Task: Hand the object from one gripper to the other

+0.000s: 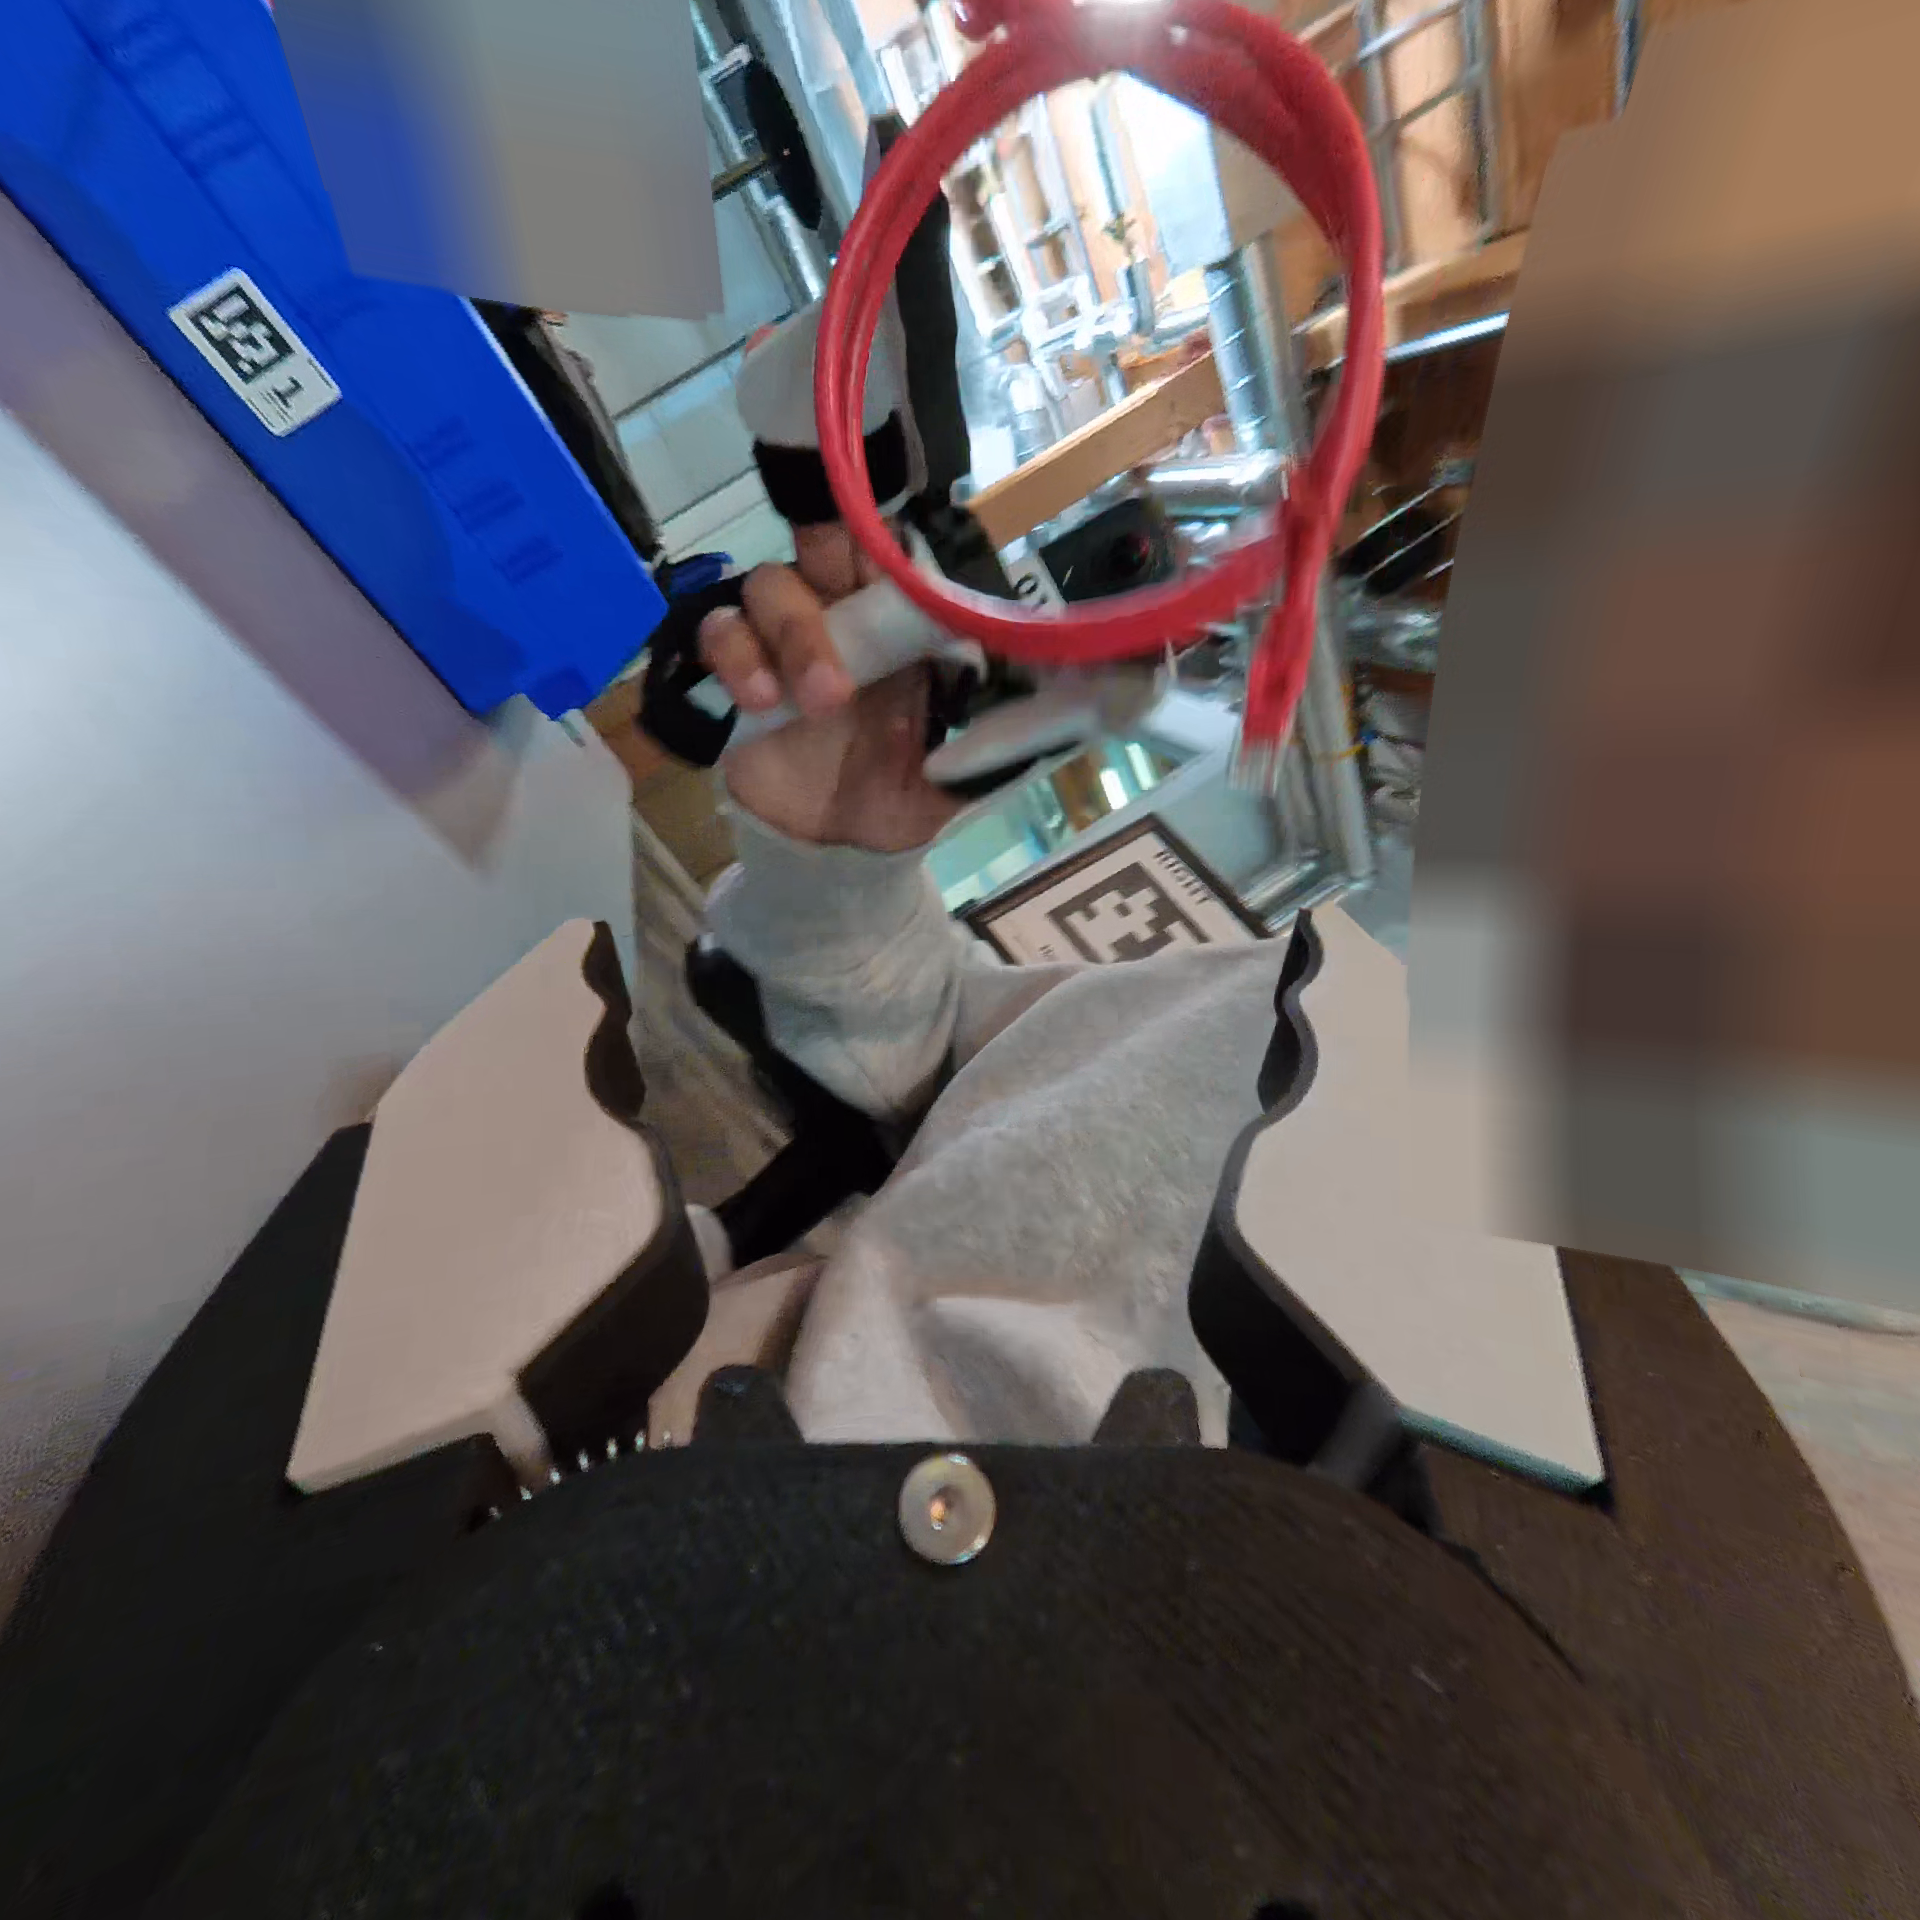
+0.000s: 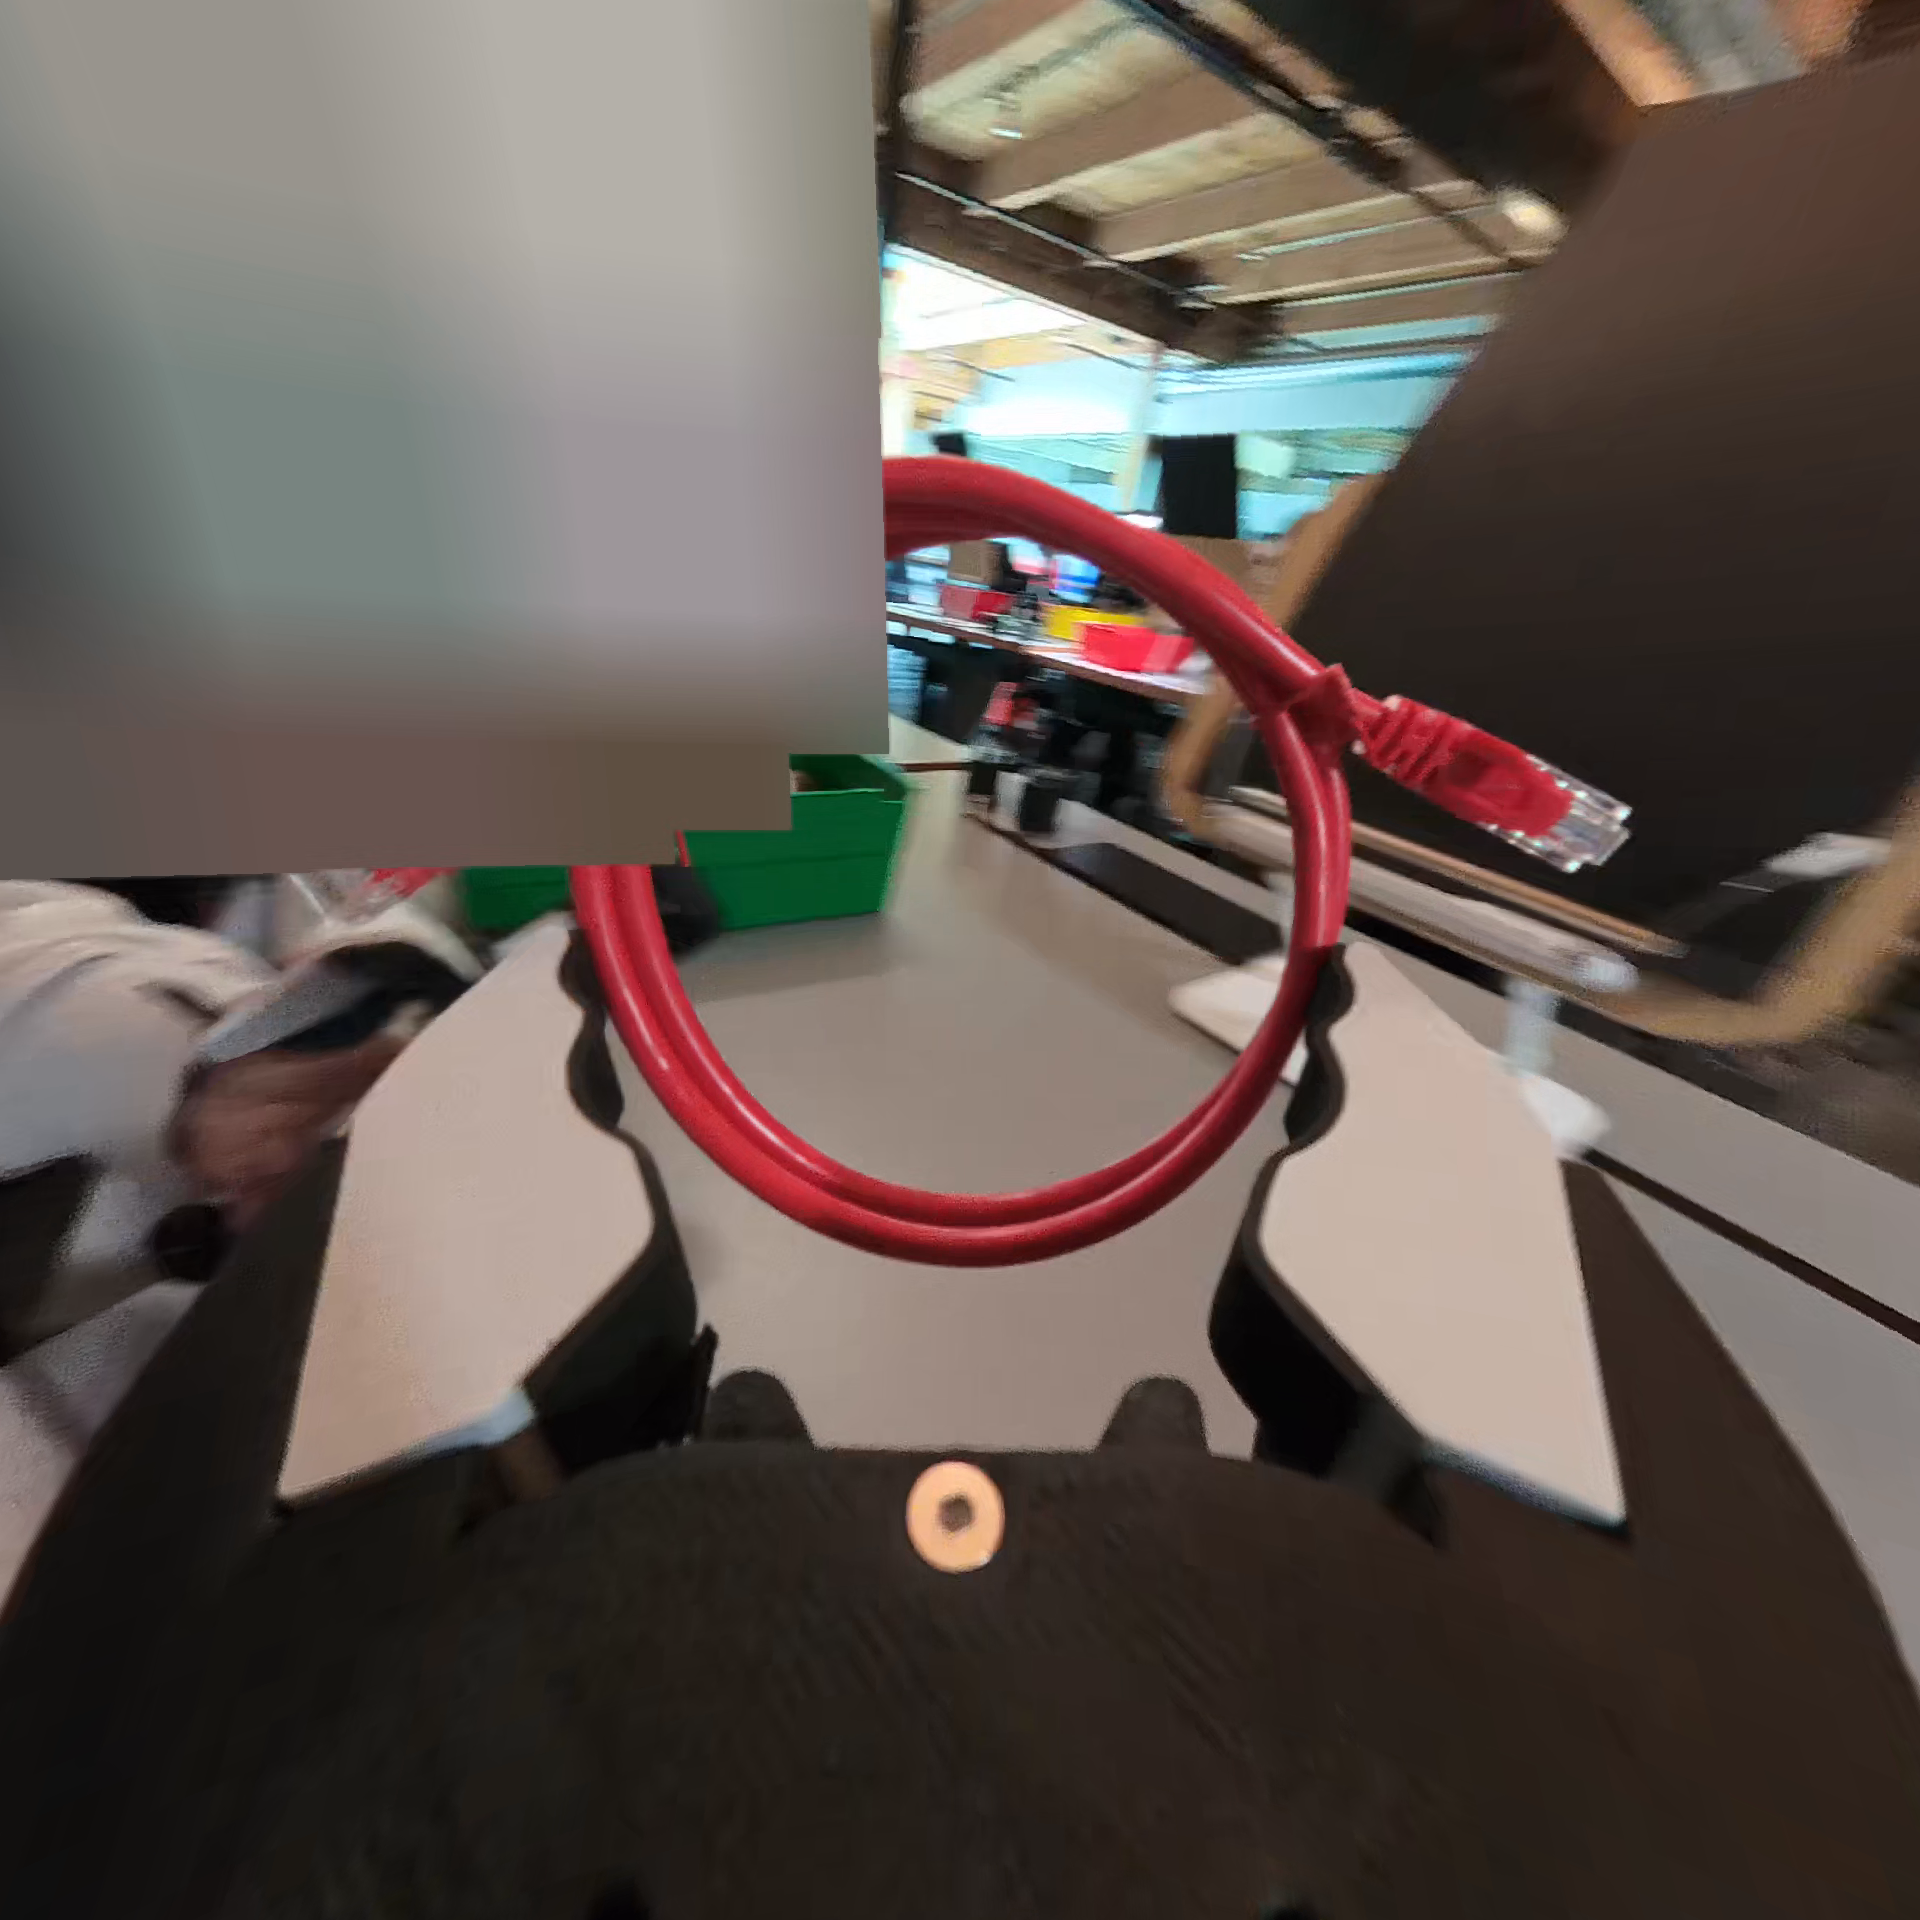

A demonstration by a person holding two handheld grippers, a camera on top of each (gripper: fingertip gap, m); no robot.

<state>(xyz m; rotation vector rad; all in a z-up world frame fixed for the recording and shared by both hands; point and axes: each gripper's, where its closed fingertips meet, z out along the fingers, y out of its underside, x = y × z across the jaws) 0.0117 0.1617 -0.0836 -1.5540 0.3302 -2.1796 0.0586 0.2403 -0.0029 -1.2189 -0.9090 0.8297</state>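
Observation:
The object is a red network cable (image 2: 935, 1226) tied in a coil, with a clear plug (image 2: 1558, 821) sticking out to the right. In the right wrist view my right gripper (image 2: 956, 966) has its jaws wide apart. The coil spans the gap and touches both fingertips, in the air above a grey table (image 2: 935, 1049). In the left wrist view my left gripper (image 1: 951, 966) is open and empty, well below the coil (image 1: 862, 416). A hand (image 1: 821, 769) holds the right gripper's handle behind the coil. That view is blurred.
A blue bin (image 1: 312, 312) with a black-and-white tag is at upper left in the left wrist view. A grey sleeve (image 1: 987, 1195) lies between my left fingers, above it a marker card (image 1: 1122, 914). A green bin (image 2: 810, 862) stands on the table. A dark panel (image 2: 1662, 468) is at right.

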